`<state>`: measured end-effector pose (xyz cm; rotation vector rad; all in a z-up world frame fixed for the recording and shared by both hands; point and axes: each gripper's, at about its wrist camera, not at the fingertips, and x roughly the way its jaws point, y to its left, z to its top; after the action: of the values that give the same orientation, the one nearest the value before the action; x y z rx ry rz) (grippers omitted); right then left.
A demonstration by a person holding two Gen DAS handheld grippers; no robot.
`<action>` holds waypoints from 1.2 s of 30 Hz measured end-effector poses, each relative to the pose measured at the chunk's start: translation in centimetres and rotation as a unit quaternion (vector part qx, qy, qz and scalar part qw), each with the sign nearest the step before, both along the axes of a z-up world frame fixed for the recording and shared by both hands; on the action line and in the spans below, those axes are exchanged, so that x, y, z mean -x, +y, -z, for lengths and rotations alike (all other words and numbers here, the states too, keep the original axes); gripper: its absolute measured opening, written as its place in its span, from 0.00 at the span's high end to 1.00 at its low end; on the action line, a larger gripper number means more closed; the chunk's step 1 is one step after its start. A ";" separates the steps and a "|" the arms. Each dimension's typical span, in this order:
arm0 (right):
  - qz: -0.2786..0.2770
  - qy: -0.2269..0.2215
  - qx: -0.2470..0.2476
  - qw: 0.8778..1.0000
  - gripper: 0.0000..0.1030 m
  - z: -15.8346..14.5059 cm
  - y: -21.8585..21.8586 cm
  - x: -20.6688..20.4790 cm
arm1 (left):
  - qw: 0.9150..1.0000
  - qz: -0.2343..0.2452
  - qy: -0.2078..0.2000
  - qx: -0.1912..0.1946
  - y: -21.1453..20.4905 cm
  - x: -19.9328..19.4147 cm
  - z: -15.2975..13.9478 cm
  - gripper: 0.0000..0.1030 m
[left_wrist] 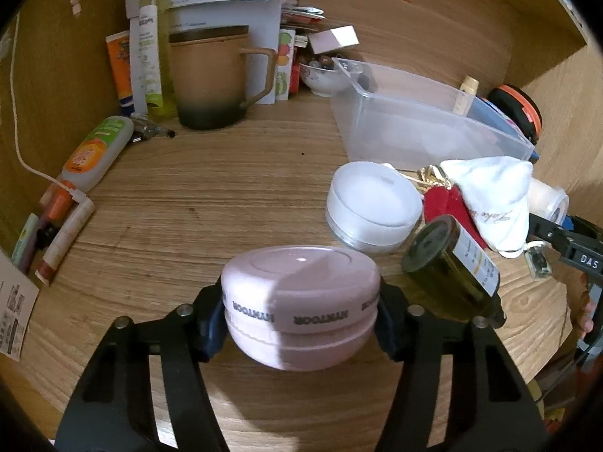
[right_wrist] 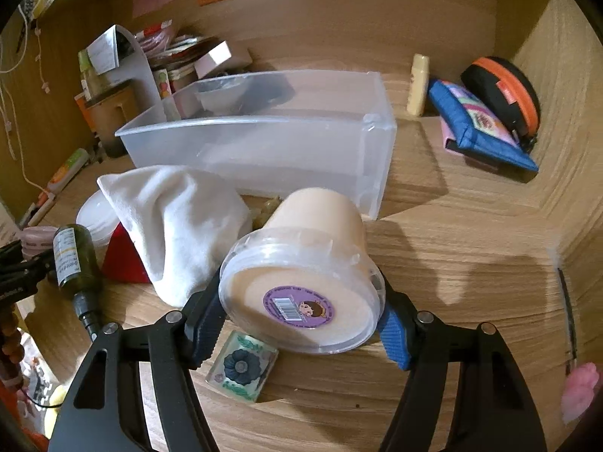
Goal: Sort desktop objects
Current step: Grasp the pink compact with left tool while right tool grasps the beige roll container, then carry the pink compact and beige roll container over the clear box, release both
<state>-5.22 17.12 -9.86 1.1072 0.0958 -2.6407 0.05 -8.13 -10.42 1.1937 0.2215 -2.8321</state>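
Note:
My left gripper (left_wrist: 299,314) is shut on a pink round case (left_wrist: 299,301) marked with dark lettering, just above the wooden desk. My right gripper (right_wrist: 301,314) is shut on a clear tub of beige putty (right_wrist: 305,275), which lies tilted on its side with its lid towards me. A clear plastic bin (left_wrist: 422,120) stands behind both; it also shows in the right wrist view (right_wrist: 271,143). A dark green glass bottle (left_wrist: 456,267) lies on its side between the two grippers.
A white cloth pouch (right_wrist: 177,222), red heart (left_wrist: 448,207), white round jar (left_wrist: 373,203) and flower tile (right_wrist: 243,365) crowd the middle. A brown mug (left_wrist: 211,79), tubes and papers stand back left. A blue pouch (right_wrist: 478,124) and an orange-black case (right_wrist: 505,90) sit back right.

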 end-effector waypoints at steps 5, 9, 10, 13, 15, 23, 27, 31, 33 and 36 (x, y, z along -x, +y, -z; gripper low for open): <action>0.009 0.011 0.010 1.000 0.35 -0.6 0.6 -0.2 | 1.000 -0.010 0.002 0.000 -0.5 -0.1 0.0 0.40; 0.019 0.012 0.014 1.000 0.35 -0.6 1.1 -0.2 | 1.000 -0.018 0.009 0.006 -0.9 -0.3 -0.5 0.40; 0.021 0.013 0.015 1.000 0.35 -0.6 1.2 -0.2 | 1.000 -0.018 0.011 0.007 -0.9 -0.3 -0.7 0.40; 0.022 0.016 0.019 0.999 0.35 -0.9 1.5 -0.3 | 1.000 -0.016 0.022 0.010 -1.0 -0.5 -1.5 0.40; 0.021 0.022 0.019 0.999 0.35 -1.4 1.6 -0.5 | 0.999 -0.014 0.032 0.018 -0.8 -0.5 -2.3 0.40; 0.018 0.051 0.026 0.998 0.35 -3.7 1.9 -1.1 | 0.997 0.003 0.067 0.034 0.1 -0.1 -5.1 0.40; 0.016 0.064 0.033 0.997 0.35 -5.1 2.3 -1.4 | 0.996 0.016 0.082 0.026 0.6 0.2 -6.6 0.40; 0.014 0.082 0.032 0.996 0.35 -6.6 2.4 -1.9 | 0.995 0.029 0.095 0.020 1.0 0.9 -8.0 0.40; 0.011 0.089 0.035 0.995 0.35 -7.3 2.6 -1.9 | 0.994 0.035 0.099 0.020 1.2 1.2 -8.5 0.40; 0.009 0.100 0.037 0.994 0.35 -8.3 2.8 -1.9 | 0.993 0.046 0.106 0.019 1.6 1.7 -9.4 0.40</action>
<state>-3.29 19.90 -1.61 0.8231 0.0270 -2.7399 -1.69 -6.55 -0.99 0.9187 0.1243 -3.0282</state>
